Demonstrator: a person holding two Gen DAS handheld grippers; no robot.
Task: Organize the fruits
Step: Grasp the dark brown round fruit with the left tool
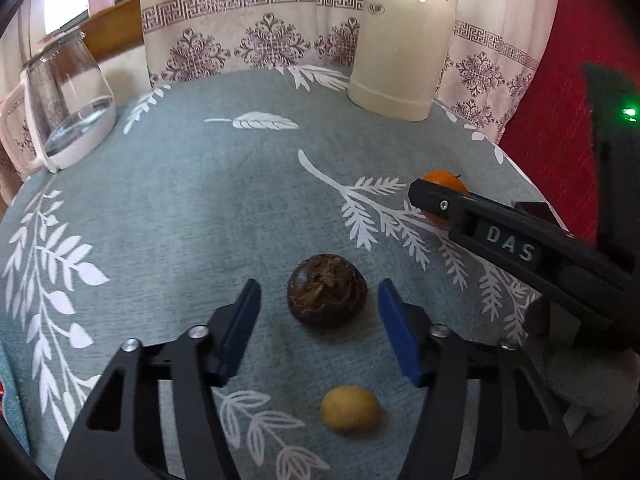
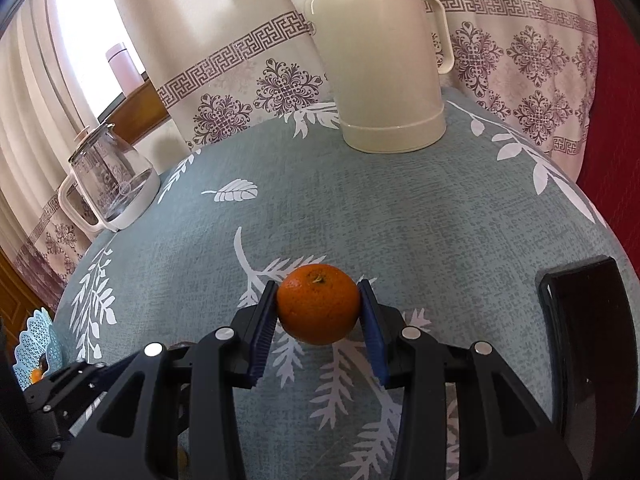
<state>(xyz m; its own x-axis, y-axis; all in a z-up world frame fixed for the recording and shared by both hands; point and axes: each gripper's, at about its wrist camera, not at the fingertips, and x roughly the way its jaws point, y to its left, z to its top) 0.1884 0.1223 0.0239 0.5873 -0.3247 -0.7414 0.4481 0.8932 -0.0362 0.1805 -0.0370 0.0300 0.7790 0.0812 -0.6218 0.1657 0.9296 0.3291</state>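
Right gripper [image 2: 319, 305] level over the tablecloth [image 2: 360, 208], pads clamped on the orange [image 2: 319, 309], thermos [image 2: 380, 64] at 12 o'clock. Left gripper [image 1: 319, 300] spread wide, dark fruit [image 1: 326, 295] between fingertips, yellow fruit [image 1: 350, 409] at 6 o'clock.

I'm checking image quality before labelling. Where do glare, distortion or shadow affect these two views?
Left wrist view: window light blows out the top-left behind the glass jug; the fisheye bends the tablecloth edge. Right wrist view: curtains wash out at top-left; the orange, sharp, casts a shadow beneath it.
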